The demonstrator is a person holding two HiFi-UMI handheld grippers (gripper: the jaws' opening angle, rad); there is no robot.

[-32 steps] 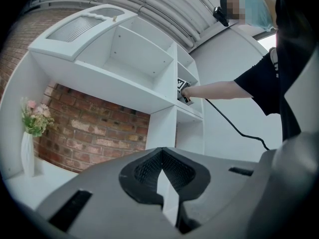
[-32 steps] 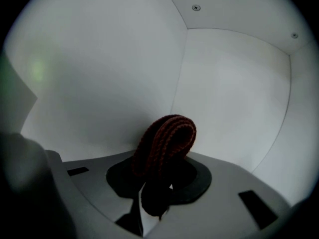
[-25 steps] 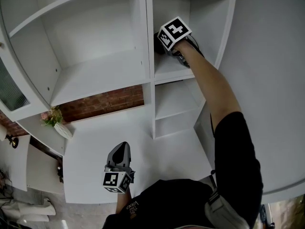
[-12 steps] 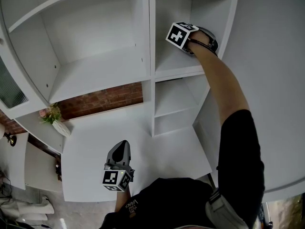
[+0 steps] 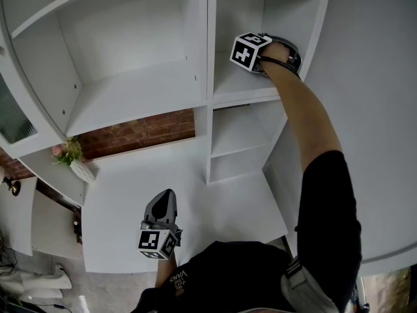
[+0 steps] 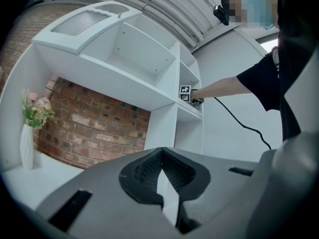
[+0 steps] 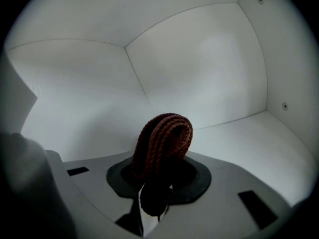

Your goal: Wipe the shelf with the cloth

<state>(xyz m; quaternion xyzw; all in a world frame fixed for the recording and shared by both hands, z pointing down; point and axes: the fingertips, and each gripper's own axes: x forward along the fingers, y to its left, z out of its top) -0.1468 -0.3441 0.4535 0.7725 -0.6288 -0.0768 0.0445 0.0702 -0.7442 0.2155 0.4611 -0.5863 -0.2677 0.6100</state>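
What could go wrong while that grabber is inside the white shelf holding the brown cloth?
1. Only a small bunched loop of the cloth pokes out of the right gripper, so the hard jaws might scrape the shelf instead of wiping it.
2. The cable hanging from that gripper might catch on the shelf's edge when the arm moves.

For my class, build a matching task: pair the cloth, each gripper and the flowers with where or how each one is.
Column A
1 cloth
2 left gripper
3 right gripper
4 flowers

Column B
a reaches into the upper right shelf compartment
b on a ledge beside the brick wall
c reddish-brown knit, pinched between jaws
d held low over the white desk, shut and empty

Pairs: 1c, 2d, 3a, 4b
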